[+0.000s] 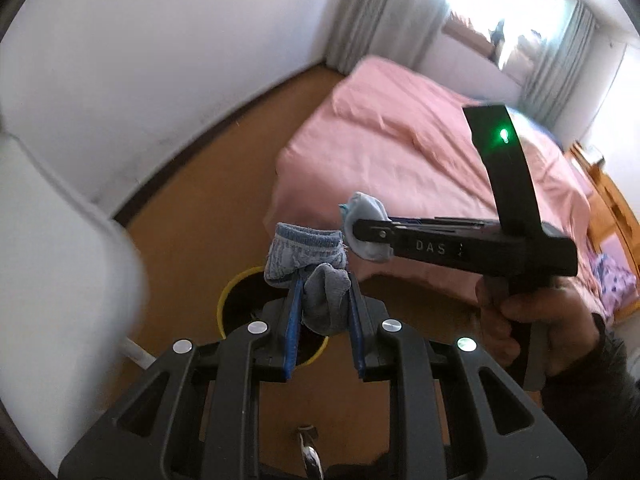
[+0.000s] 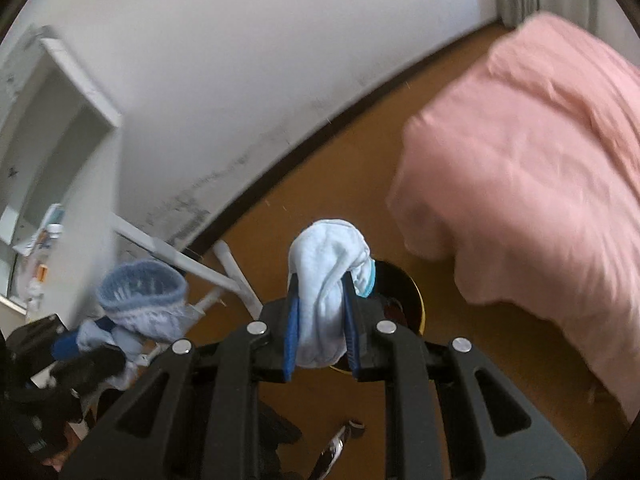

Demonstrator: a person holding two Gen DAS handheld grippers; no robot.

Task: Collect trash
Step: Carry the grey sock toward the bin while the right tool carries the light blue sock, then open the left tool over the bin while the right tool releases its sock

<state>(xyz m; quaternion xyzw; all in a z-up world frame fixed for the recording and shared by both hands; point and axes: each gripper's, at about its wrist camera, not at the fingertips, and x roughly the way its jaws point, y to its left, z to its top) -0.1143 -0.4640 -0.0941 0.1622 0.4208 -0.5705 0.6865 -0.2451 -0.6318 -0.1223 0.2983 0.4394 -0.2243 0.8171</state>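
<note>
Above bin rim [image 1: 229, 285], both claws apparently clamp socks.

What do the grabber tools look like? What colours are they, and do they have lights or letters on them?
The left gripper is black plastic with blue pads on its fingers and shiny round silver bolts. The right gripper looks the same. Seen from the side, it has pale letters "DAS", a tall black strip with a green light, and a pistol-style handle. The person's right hand comes out of a dark sleeve.

left gripper [image 1: 322, 304]: black frame, blue pads, silver screws
right gripper [image 2: 320, 312]: black, blue pads, "DAS" lettering, green light
sleeve [image 1: 592, 396]: dark
</note>
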